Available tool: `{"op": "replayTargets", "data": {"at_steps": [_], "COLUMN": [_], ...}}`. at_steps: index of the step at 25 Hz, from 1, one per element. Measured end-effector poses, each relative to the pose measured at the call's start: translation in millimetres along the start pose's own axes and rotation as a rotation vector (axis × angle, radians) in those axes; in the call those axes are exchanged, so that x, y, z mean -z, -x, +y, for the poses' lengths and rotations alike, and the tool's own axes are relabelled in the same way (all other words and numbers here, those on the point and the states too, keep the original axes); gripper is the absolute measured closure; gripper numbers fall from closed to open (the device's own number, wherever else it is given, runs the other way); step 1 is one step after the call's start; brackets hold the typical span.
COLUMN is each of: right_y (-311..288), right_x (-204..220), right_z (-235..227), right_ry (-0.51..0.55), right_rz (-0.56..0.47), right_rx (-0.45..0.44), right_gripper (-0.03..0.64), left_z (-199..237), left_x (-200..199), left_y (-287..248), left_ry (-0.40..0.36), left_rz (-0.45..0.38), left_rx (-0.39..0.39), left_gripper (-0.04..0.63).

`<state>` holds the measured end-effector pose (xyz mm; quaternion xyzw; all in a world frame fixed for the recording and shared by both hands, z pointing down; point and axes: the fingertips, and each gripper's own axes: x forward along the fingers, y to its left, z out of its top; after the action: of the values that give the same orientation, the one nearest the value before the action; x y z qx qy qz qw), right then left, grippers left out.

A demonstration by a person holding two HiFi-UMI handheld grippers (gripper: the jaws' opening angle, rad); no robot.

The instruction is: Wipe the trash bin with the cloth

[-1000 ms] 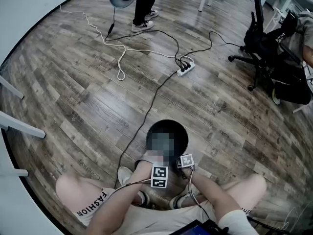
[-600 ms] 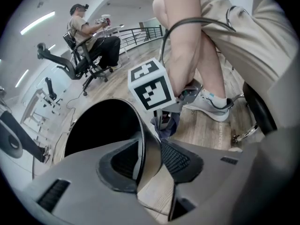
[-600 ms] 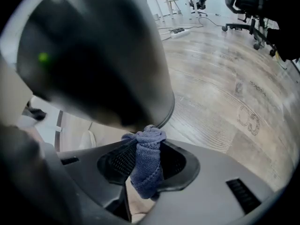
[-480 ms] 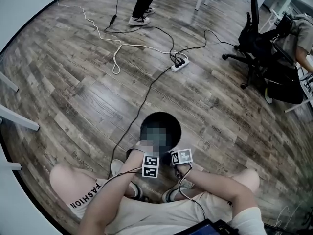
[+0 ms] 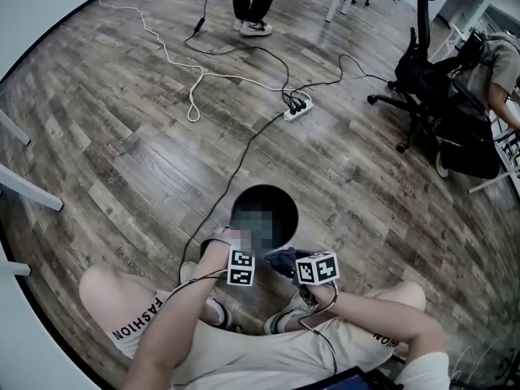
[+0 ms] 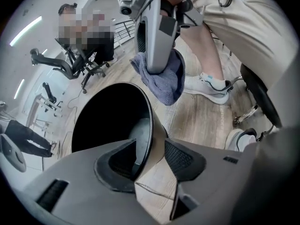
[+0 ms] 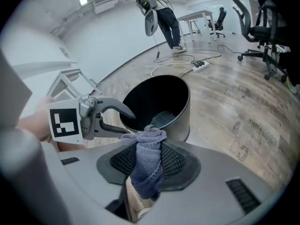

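Note:
The black round trash bin (image 5: 280, 205) stands on the wood floor between my knees. My left gripper (image 6: 150, 156) straddles its near rim (image 6: 149, 125), one jaw inside and one outside. Its jaws have just been opening and the pads do not press on the rim. My right gripper (image 7: 149, 165) is shut on a crumpled blue-grey cloth (image 7: 149, 146). It hangs above the floor just beside the bin's near right side, as the head view shows the cloth (image 5: 280, 260). The left gripper view shows the right gripper (image 6: 159, 67) overhead with the cloth (image 6: 166, 86) dangling.
A white power strip (image 5: 298, 110) with several cables lies beyond the bin; one black cable runs past the bin's left side. A black office chair (image 5: 426, 71) and a seated person are at the right, standing legs (image 5: 258, 2) at the back. My shoes (image 6: 213, 86) are close by.
The right gripper has risen with the cloth and now stands higher, to the right of the bin's near rim. The left gripper stays at the near rim, shifted slightly.

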<state>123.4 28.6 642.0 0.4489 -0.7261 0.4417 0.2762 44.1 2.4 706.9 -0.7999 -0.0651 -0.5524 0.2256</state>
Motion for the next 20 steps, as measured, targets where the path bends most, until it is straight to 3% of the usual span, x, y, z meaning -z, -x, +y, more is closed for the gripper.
{"op": "replayTargets", "data": {"at_steps": [2, 6, 20], "right_y": [4, 0, -31], "right_x": [-2, -13, 17], "right_z": [1, 4, -10], "right_ry": [-0.016, 0.034, 0.071], "right_rz": [-0.023, -0.042, 0.064], "right_rx": [-0.009, -0.009, 0.008], "right_gripper": [0.491, 0.491, 0.491], "left_z": [3, 12, -4], "left_x": [-2, -1, -25], "left_y": [-1, 2, -1], "left_ry": [0.012, 0.012, 0.029], "left_rz": [-0.005, 0.006, -0.025], "left_rx": [-0.014, -0.019, 0.003], "left_gripper": [0.437, 0.443, 0.472]}}
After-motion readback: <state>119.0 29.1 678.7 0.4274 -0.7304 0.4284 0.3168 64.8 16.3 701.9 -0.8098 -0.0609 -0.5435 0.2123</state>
